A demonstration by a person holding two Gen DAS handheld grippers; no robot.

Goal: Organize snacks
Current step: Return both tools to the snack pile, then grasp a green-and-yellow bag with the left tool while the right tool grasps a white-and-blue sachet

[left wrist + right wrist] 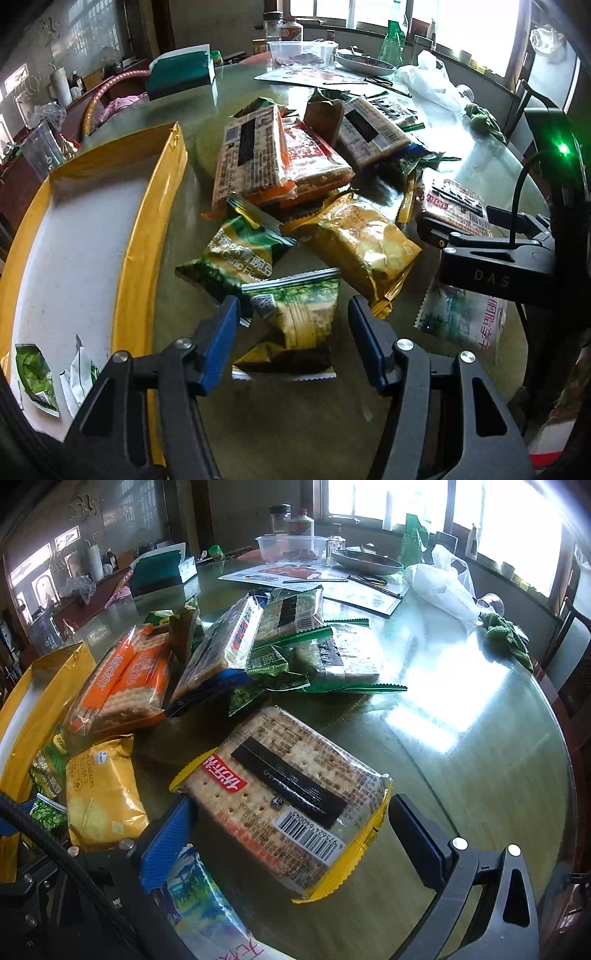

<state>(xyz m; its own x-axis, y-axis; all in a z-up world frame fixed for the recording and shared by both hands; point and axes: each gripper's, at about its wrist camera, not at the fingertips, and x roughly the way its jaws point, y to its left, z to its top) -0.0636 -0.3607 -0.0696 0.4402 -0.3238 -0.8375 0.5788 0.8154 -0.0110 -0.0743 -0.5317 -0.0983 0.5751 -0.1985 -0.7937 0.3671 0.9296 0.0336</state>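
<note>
A heap of snack packs lies on the round glass table. My left gripper stands open around a small green-and-gold packet that lies flat; a strip of table shows beside its right pad. My right gripper is wide open astride a yellow-edged cracker pack, its pads clear of the wrapper. That pack and the right gripper's black housing show at the right of the left wrist view. A gold cracker bag and a green pea packet lie just beyond.
A yellow box with a white floor sits left and holds a couple of green packets. Orange cracker packs and a blue pack are piled mid-table. A plastic bowl, metal dish, white bag and green cloth stand behind.
</note>
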